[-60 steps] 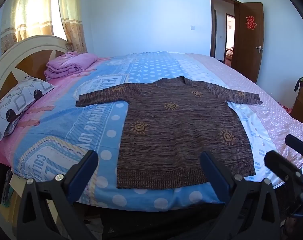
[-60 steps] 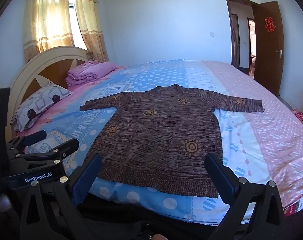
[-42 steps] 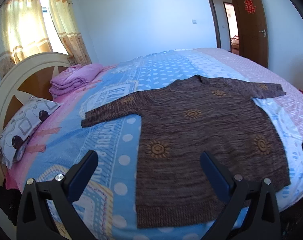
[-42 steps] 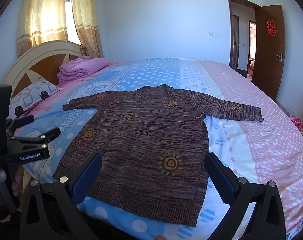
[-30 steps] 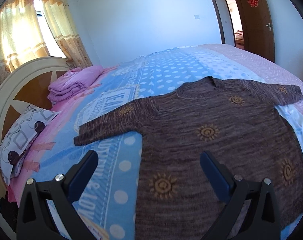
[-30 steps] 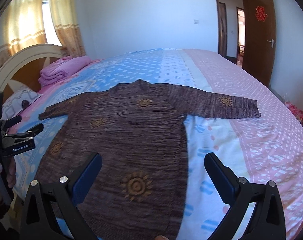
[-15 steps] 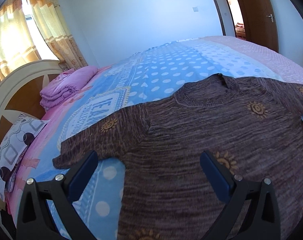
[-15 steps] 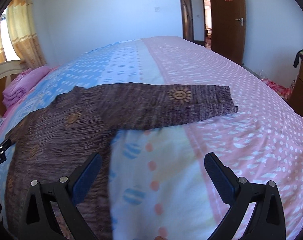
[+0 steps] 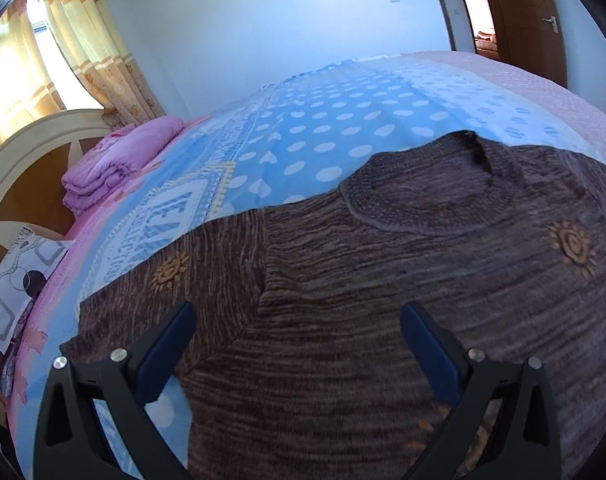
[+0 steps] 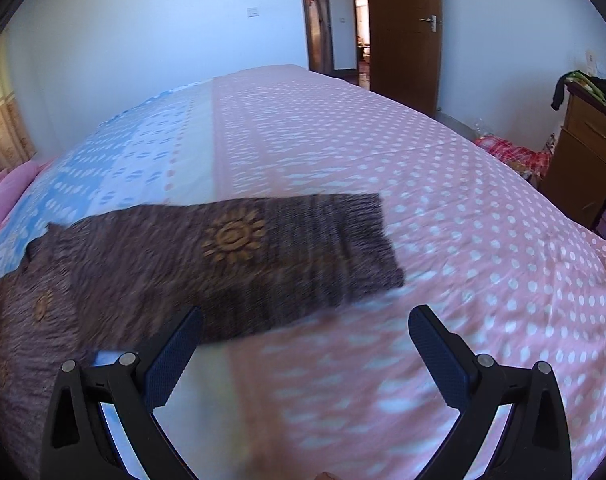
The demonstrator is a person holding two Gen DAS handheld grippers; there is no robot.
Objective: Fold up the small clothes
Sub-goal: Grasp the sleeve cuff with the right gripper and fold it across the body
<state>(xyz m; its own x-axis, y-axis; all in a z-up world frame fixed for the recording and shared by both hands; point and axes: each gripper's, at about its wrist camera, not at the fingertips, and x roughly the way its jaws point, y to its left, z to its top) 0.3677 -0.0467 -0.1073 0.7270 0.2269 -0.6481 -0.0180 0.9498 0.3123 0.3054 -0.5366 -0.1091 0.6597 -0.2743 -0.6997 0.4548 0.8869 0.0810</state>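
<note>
A brown knit sweater (image 9: 383, 300) with orange sun motifs lies flat on the bed, front up, sleeves spread. My left gripper (image 9: 297, 336) is open and empty, low over the sweater's left shoulder and armpit. The neckline (image 9: 435, 200) lies just beyond it. My right gripper (image 10: 303, 340) is open and empty, just in front of the right sleeve (image 10: 223, 264), whose cuff (image 10: 359, 240) lies on the pink dotted sheet.
The bed (image 10: 463, 240) has a blue and pink dotted cover. A folded pink blanket (image 9: 119, 164) and a patterned pillow (image 9: 15, 280) lie by the headboard (image 9: 27, 168). A wooden cabinet (image 10: 583, 160) stands at the right, a door (image 10: 403, 32) behind.
Both grippers have moved forward and lower over the bed. The left one has closed in on the shoulder, the right one has swung right toward the sleeve cuff. Both stayed open.
</note>
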